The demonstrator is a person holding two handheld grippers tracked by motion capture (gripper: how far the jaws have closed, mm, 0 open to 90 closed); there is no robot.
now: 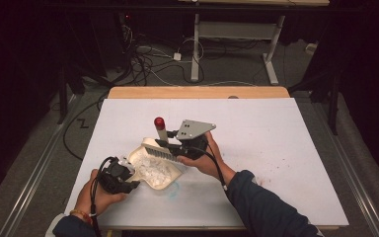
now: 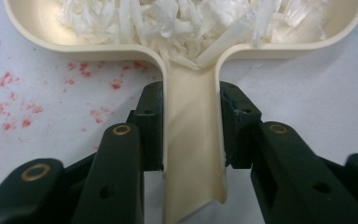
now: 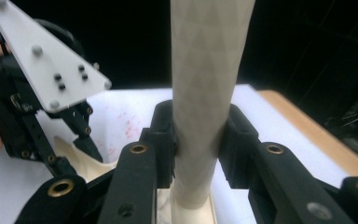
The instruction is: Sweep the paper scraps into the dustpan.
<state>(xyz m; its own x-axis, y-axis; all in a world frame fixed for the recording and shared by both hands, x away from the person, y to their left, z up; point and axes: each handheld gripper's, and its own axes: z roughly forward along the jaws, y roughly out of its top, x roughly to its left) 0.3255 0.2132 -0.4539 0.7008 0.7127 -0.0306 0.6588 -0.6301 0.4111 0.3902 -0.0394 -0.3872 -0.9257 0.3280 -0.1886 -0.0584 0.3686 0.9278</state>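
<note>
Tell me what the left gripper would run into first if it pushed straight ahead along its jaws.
The left gripper is shut on the dustpan's handle; straight ahead lies the pan's tray, then the white paper shreds heaped inside.

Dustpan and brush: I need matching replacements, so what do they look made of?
The dustpan looks like moulded plastic: cream, smooth, slight sheen, thin rounded walls. The brush handle seems matte off-white plastic with a faint faceted pattern and a glossy red cap; its bristles look like stiff pale fibre, hard to tell. The scraps look like shredded white paper.
</note>
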